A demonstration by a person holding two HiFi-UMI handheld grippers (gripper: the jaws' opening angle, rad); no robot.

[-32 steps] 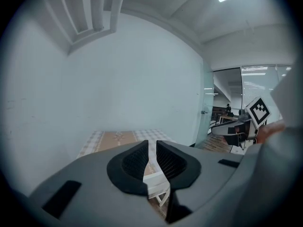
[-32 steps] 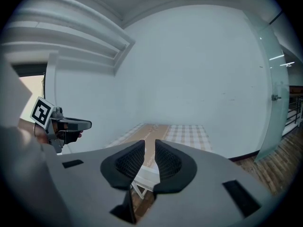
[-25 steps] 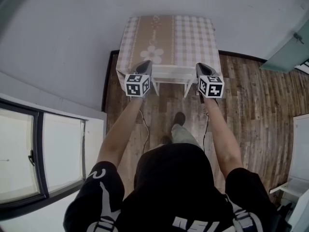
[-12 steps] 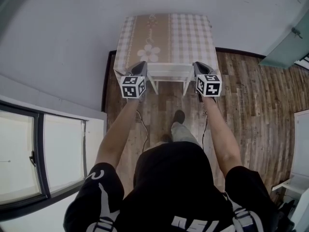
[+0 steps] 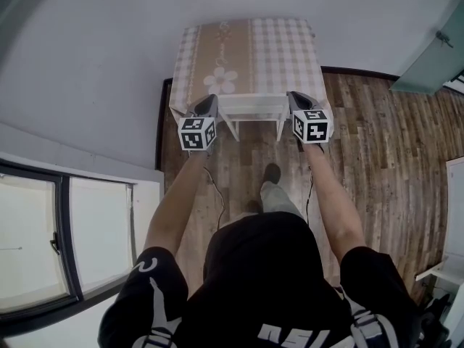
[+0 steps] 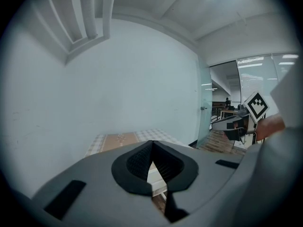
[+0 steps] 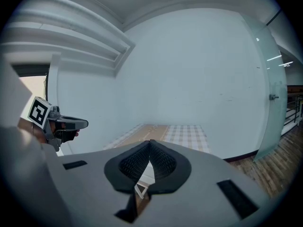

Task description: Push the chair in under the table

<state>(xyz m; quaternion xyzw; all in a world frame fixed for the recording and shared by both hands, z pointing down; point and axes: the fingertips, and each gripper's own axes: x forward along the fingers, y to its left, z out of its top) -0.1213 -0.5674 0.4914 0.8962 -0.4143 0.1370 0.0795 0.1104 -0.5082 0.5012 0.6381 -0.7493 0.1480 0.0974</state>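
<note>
A small table (image 5: pixel 250 53) with a checked cloth and a flower print stands against the wall. A white chair (image 5: pixel 252 107) sits tucked mostly beneath it; only its back rail and rear legs show. My left gripper (image 5: pixel 209 101) is shut at the rail's left end, and my right gripper (image 5: pixel 293 97) is shut at its right end. Whether the tips touch the rail I cannot tell. In the left gripper view the jaws (image 6: pixel 151 143) meet with nothing between them, the chair (image 6: pixel 154 176) showing white below. The right gripper view shows the same: jaws (image 7: pixel 150 143) closed above the chair (image 7: pixel 142 179).
Wooden floor (image 5: pixel 377 143) runs right of the table. A window (image 5: pixel 65 238) lies on the left and a glass door (image 5: pixel 435 64) at the far right. White furniture (image 5: pixel 455 216) stands at the right edge. The person's foot (image 5: pixel 270 174) is behind the chair.
The table and chair have slid slightly up in the head view. Both grippers stay shut at the ends of the chair's back rail.
</note>
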